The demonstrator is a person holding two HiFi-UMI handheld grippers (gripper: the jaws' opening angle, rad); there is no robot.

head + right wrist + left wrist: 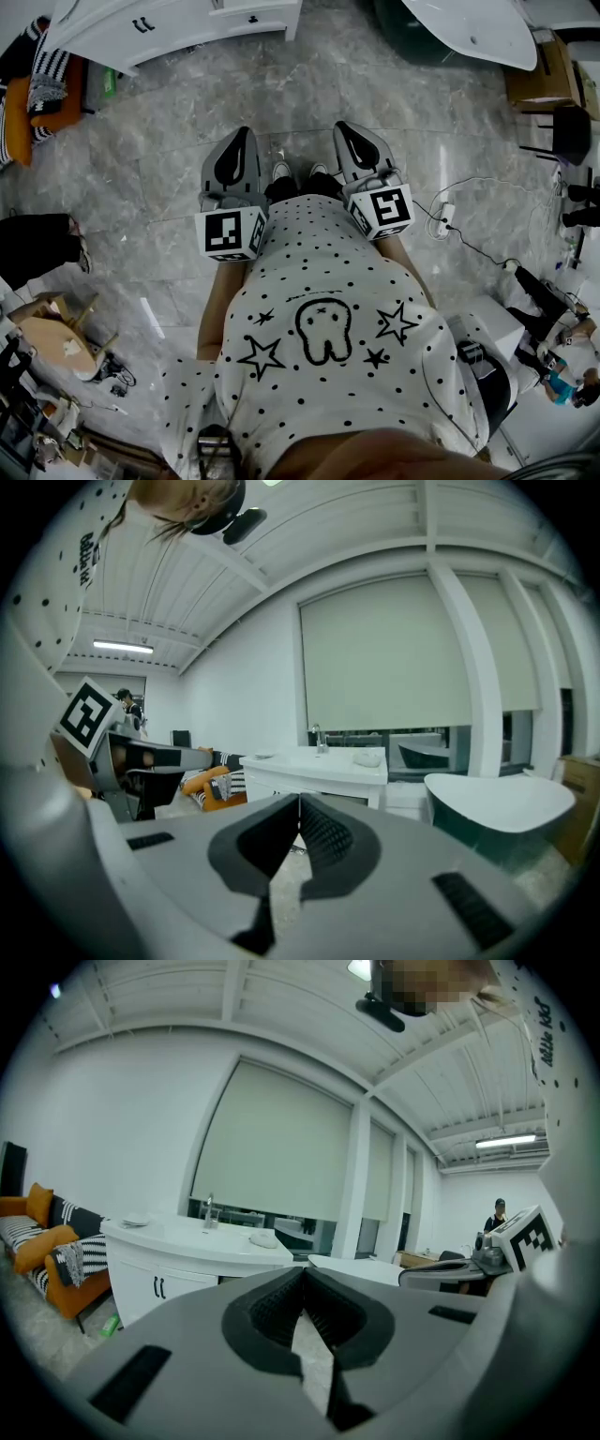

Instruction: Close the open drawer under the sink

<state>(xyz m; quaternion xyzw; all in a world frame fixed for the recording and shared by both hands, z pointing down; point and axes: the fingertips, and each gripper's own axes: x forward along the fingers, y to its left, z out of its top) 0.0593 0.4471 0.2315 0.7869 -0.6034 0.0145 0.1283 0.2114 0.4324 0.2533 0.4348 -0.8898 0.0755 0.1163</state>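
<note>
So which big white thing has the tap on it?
The sink cabinet, left of the bathtub: a tap stands on its top; the bathtub shows none.

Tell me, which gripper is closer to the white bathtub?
Right. The right gripper is down and to the left of the bathtub in the head view; the left gripper is alongside on the side away from it, so farther off.
</note>
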